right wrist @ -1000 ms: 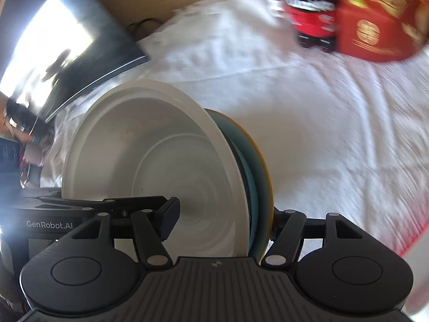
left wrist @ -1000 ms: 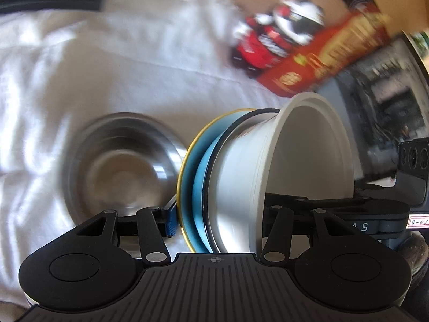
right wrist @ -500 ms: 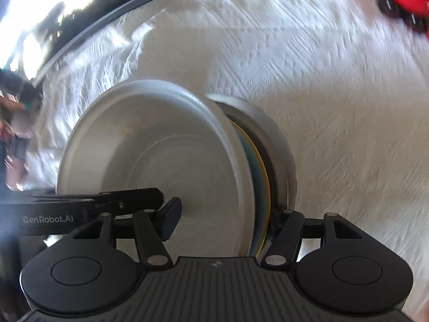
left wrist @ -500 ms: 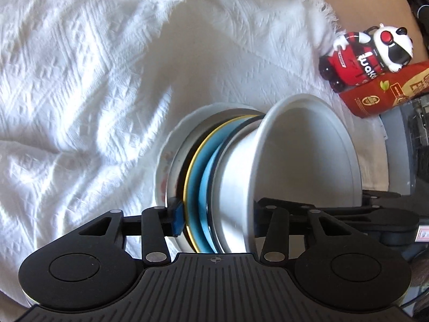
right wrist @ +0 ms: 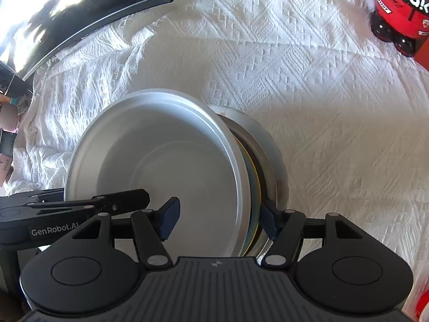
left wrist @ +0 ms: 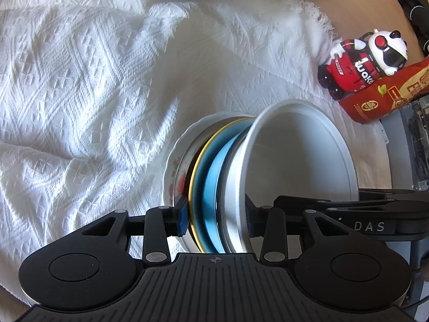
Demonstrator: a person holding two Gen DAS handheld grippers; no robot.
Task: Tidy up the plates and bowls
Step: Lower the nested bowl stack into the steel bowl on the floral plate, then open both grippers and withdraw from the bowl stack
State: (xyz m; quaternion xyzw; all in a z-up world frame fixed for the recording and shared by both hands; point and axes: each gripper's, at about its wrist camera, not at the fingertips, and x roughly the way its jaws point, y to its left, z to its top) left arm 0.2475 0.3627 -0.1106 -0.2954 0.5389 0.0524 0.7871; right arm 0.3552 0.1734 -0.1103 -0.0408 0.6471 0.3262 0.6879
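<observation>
A white bowl (left wrist: pixel 300 155) sits on top of a nested stack: a blue plate with a yellow rim (left wrist: pixel 209 187), a steel bowl (right wrist: pixel 265 147) and a floral white plate (left wrist: pixel 174 169) at the bottom, resting on the white cloth. My left gripper (left wrist: pixel 215 218) is shut on the stack's edge, one finger inside the white bowl, one outside the blue plate. My right gripper (right wrist: pixel 218 221) grips the opposite side of the stack the same way.
A white textured cloth (left wrist: pixel 93 80) covers the table. A red and black toy figure (left wrist: pixel 362 64) and a red packet (left wrist: pixel 386 99) lie at the far right. A dark monitor edge (right wrist: pixel 80 13) is at the back.
Both grippers have carried the white bowl and blue plate over and set them into the steel bowl on the floral plate. The motion has settled.
</observation>
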